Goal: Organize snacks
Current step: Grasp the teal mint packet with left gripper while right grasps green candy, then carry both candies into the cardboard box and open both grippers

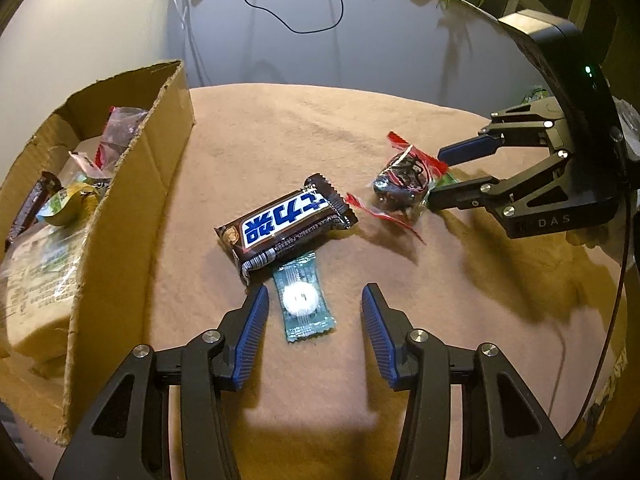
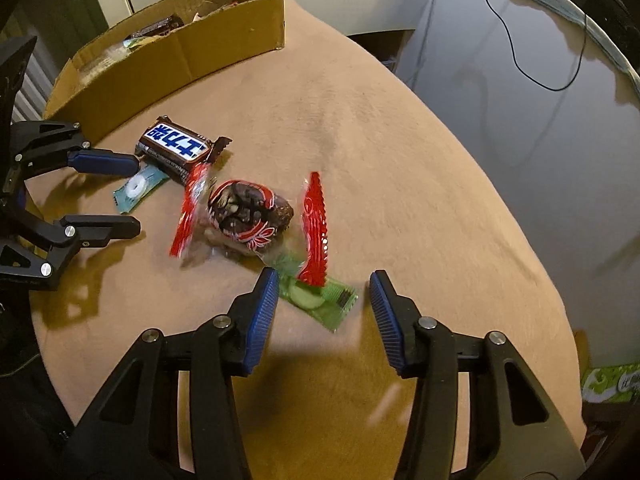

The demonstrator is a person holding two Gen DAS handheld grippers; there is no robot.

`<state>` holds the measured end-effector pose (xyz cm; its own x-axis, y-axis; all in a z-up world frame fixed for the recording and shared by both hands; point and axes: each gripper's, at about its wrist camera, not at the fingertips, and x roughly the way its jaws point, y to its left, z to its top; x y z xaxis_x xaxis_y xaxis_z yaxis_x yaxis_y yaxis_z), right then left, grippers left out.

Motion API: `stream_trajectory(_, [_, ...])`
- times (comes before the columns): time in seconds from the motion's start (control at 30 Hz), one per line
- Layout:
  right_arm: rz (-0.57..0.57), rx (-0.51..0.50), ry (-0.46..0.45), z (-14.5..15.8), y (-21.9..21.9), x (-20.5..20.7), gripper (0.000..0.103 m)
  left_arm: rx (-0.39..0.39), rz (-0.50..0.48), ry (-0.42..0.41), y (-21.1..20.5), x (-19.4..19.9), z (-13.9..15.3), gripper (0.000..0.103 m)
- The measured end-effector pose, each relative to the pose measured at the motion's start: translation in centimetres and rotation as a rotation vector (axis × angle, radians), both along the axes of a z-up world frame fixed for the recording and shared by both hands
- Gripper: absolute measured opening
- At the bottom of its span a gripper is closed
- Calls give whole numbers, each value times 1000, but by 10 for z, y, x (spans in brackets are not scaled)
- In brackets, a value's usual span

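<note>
On the tan cloth lie a brown chocolate bar point(image 1: 286, 224) point(image 2: 178, 146), a white mint in a teal wrapper point(image 1: 302, 300) point(image 2: 138, 188), a dark sweet in a clear wrapper with red ends point(image 1: 402, 182) point(image 2: 248, 214) and a green packet point(image 2: 320, 298). My left gripper point(image 1: 316, 296) point(image 2: 135, 196) stands open over the mint, which lies between the fingers near the left pad, untouched. My right gripper point(image 2: 325, 280) point(image 1: 440, 178) is open around the green packet and one red wrapper end; the pads do not press on either.
A cardboard box point(image 1: 132, 208) point(image 2: 224, 48) with several snacks inside stands at the cloth's left side. The table edge point(image 2: 460, 152) curves off to the right, with a black cable point(image 1: 292, 20) on the grey surface beyond. A green carton point(image 2: 608, 384) sits low on the right.
</note>
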<state>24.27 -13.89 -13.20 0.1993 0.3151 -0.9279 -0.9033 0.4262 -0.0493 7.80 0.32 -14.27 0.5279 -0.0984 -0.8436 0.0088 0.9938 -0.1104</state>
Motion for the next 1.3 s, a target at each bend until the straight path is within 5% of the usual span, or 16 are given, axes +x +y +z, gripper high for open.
stream_trajectory(0.5, [55,-43,47,-3,8,-8,50,26,-13,-11,3,7,-3,30])
stream_trajectory(0.8, [23,-95,37,-3,16,-31,25,41,-43,-26,-6,0,3,20])
stream_trajectory(1.3, [-115,-67,27,7,0,-65,23,-19,-70,-57,-16,-20,16,18])
